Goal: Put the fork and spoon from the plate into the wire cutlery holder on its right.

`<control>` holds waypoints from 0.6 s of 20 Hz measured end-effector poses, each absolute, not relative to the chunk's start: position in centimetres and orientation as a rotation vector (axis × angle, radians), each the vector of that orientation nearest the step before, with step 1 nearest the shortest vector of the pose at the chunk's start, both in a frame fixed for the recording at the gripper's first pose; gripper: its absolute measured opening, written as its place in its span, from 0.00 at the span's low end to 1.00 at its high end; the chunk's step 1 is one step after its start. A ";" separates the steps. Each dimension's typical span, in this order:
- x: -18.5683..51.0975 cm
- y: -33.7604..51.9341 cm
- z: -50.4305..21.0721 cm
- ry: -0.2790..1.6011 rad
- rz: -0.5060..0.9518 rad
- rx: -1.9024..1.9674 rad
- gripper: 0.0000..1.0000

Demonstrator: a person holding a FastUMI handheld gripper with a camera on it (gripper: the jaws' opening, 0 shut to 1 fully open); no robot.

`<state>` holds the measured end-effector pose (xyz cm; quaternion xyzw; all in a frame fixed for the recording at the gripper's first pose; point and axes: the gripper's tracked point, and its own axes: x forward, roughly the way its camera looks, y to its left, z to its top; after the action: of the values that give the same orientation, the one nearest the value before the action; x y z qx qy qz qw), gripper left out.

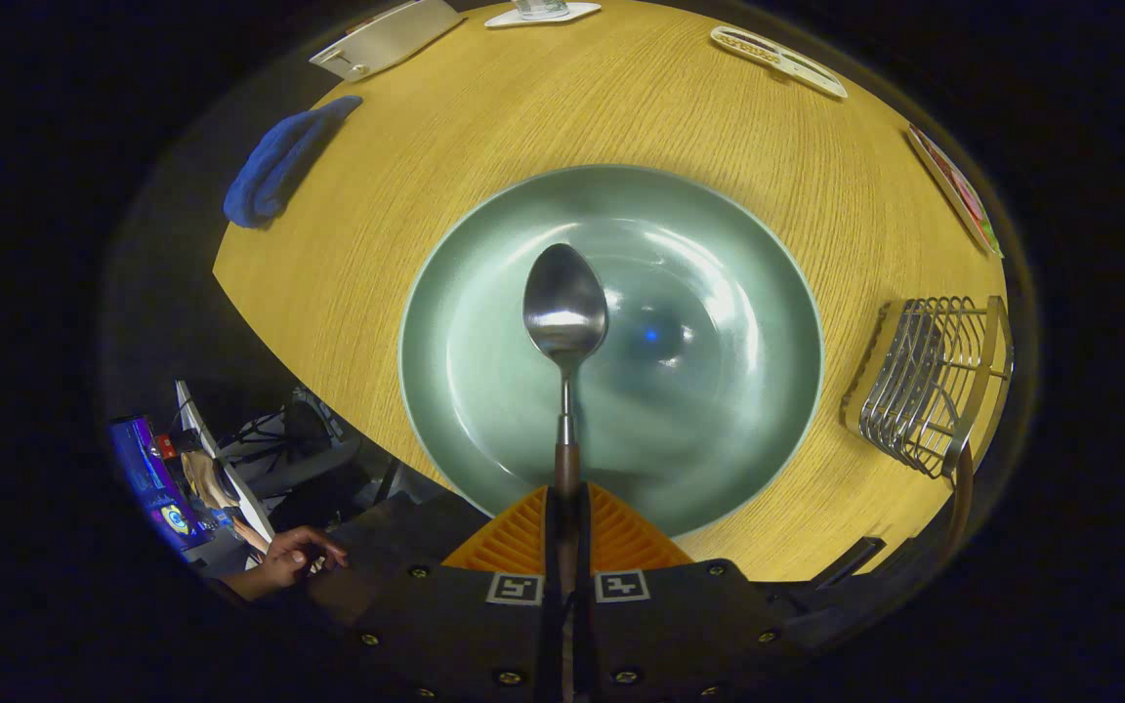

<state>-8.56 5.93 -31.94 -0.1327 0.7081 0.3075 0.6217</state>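
Gripper view: fingers (567, 527) clamped on the spoon (564, 322) handle above the plate (484, 410); wire cutlery holder (929, 386) right.

A round wooden table (484, 146) is seen bearing a green plate (719, 439), a wire cutlery holder (929, 386) to its right, a blue cloth (274, 166) at the far left edge, and flat items along the far rim.

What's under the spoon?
The green plate lies under the spoon, whose handle is pinched in the claw. Whether the bowl touches the plate, I can't tell. The spot right beneath it is hidden.
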 end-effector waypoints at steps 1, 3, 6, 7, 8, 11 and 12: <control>-8.6 5.7 -31.4 1.635 0.719 -0.294 0.05; -8.1 5.4 -30.5 1.626 0.742 -0.280 0.05; -7.5 4.2 -29.5 1.641 0.724 -0.269 0.05; -7.4 3.9 -29.2 1.646 0.725 -0.255 0.05; -7.5 3.7 -28.7 1.660 0.731 -0.231 0.05; -7.9 3.6 -26.6 1.688 0.765 -0.134 0.05; -8.0 3.1 -25.7 1.691 0.777 -0.118 0.05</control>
<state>-7.96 3.14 -25.70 -0.0506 0.7281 0.3345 0.5961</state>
